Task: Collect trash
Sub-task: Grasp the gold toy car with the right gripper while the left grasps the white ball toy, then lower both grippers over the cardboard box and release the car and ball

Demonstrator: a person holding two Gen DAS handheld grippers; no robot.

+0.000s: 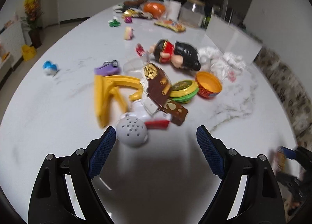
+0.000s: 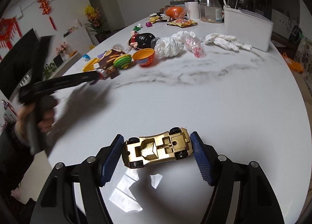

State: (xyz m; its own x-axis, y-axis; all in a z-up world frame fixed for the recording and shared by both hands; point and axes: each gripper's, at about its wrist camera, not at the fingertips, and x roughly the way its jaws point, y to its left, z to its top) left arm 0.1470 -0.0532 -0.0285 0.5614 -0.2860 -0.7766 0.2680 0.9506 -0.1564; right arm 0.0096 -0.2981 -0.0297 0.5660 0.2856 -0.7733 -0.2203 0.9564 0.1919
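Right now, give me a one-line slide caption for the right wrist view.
Right gripper grips an upside-down gold toy car above the marble table.

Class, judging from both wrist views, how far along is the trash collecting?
Done: nothing visibly collected; the white bin shows no contents from here.
In hand: the right gripper holds a gold toy car upside down; the left gripper is open, near the toy pile.
Left: crumpled tissues, wrappers.
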